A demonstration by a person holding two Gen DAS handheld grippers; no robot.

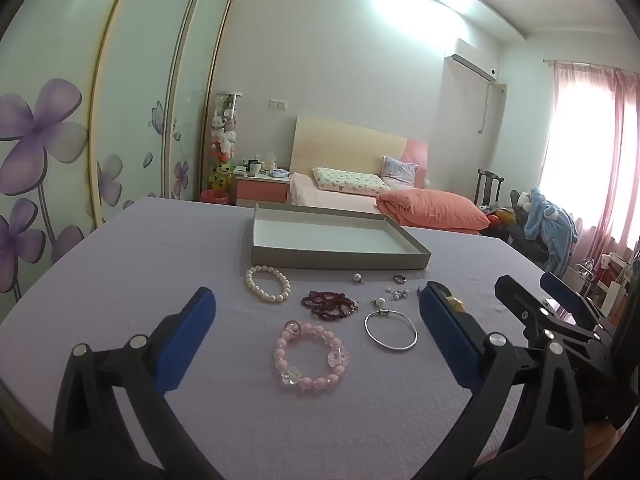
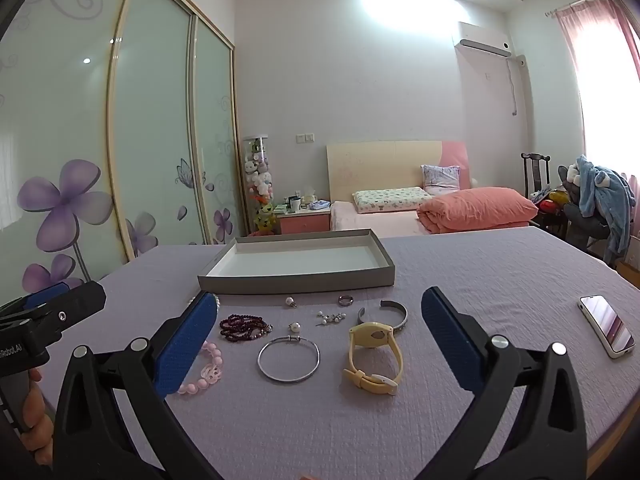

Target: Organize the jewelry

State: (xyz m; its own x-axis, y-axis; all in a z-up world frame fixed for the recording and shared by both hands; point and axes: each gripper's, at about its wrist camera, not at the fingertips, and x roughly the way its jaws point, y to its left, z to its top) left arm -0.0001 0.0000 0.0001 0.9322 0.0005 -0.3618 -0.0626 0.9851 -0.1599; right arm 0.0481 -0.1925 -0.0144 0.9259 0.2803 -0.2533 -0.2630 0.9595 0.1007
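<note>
Both your claws are spread wide and carry nothing: the left claw (image 1: 316,312) frames the pink bead bracelet (image 1: 310,356), the right claw (image 2: 320,312) frames the silver bangle (image 2: 289,359) and yellow watch (image 2: 374,356). Drop onto one piece, pinching across its rim so it can't slide on the desk (image 2: 500,280). Beyond your fingertips waits the empty grey tray (image 2: 296,282). Readable writing: only a partial "Robot.AI" on the other claw's body.
</note>
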